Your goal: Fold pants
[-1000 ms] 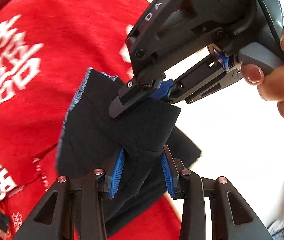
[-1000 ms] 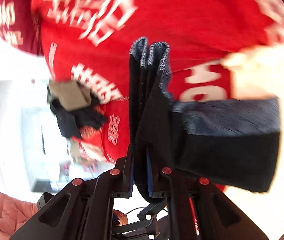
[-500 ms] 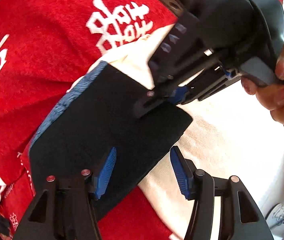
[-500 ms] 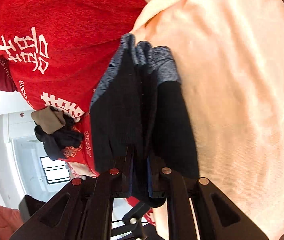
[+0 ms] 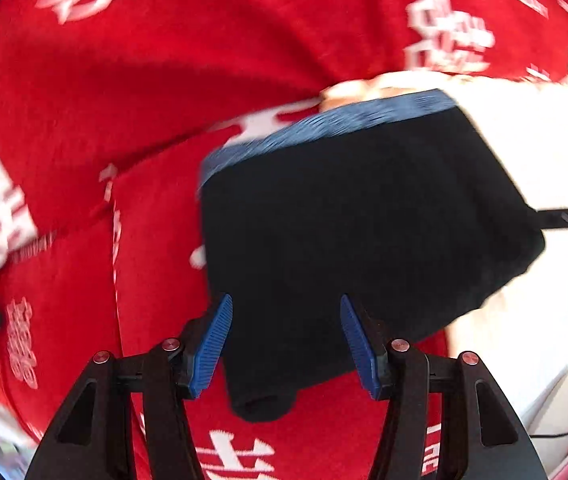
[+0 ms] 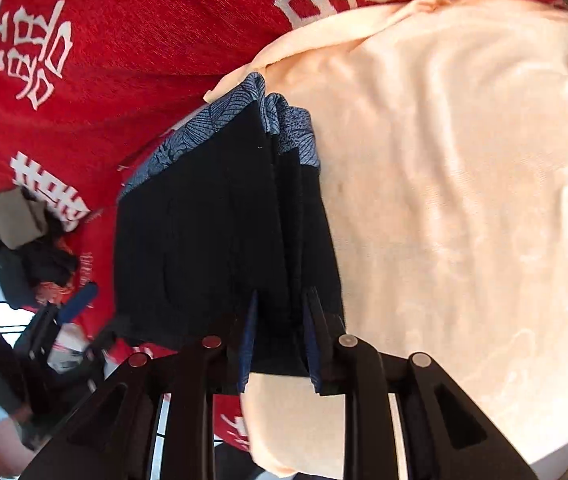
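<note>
Black folded pants point(image 5: 344, 240) lie beneath the released left tool point(image 5: 286, 346), pads spread apart.

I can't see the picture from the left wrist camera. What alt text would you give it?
A folded pair of dark pants with a blue patterned waistband lies on a red cloth with white characters, partly over a pale garment. The left hand-held gripper hangs above the near edge, blue pads apart, gripping nothing.
</note>
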